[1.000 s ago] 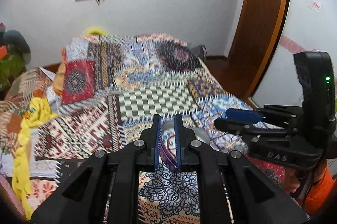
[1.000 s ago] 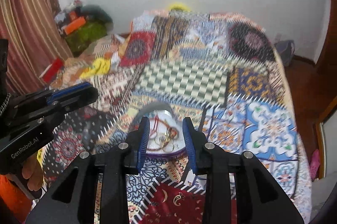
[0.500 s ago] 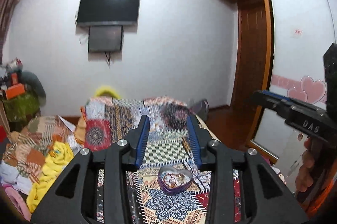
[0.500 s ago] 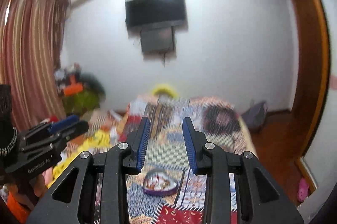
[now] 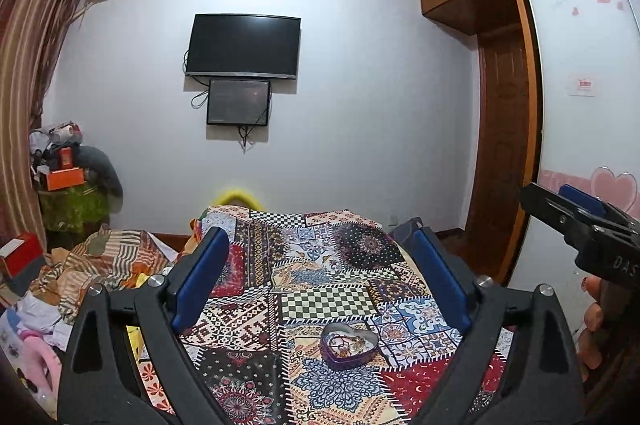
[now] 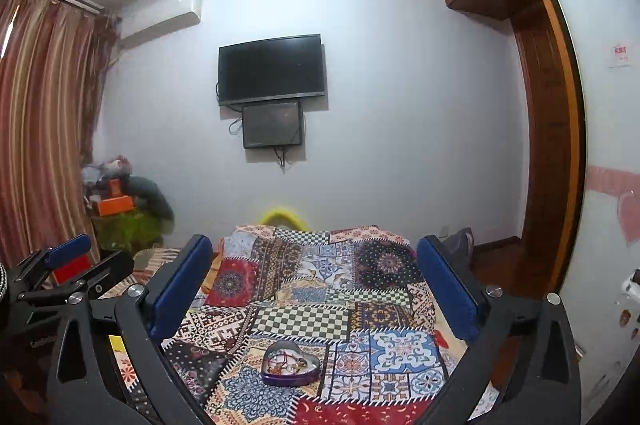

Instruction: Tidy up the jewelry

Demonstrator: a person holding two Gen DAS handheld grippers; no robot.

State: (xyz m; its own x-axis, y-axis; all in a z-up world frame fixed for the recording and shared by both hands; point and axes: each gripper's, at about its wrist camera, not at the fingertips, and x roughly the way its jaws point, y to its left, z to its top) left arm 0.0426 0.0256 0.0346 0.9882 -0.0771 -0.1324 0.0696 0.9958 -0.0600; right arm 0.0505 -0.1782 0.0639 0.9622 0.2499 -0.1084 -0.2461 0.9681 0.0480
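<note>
A purple heart-shaped tin [image 5: 347, 345] with jewelry inside lies open on the patchwork bedspread [image 5: 320, 265]; it also shows in the right wrist view [image 6: 290, 363]. My left gripper [image 5: 318, 253] is wide open and empty, held high and back from the tin. My right gripper [image 6: 314, 257] is wide open and empty too, also raised well above the tin. The right gripper shows at the right edge of the left wrist view [image 5: 576, 221], and the left gripper shows at the left edge of the right wrist view [image 6: 76, 265].
A TV [image 5: 243, 45] and a smaller screen hang on the far wall. Piled clothes and boxes [image 5: 64, 265] lie left of the bed. A wooden door [image 5: 500, 145] and a wardrobe panel [image 5: 580, 125] stand to the right.
Both grippers have lifted up and back from the tin and opened wide. The left one was shut close over the tin one second ago.
</note>
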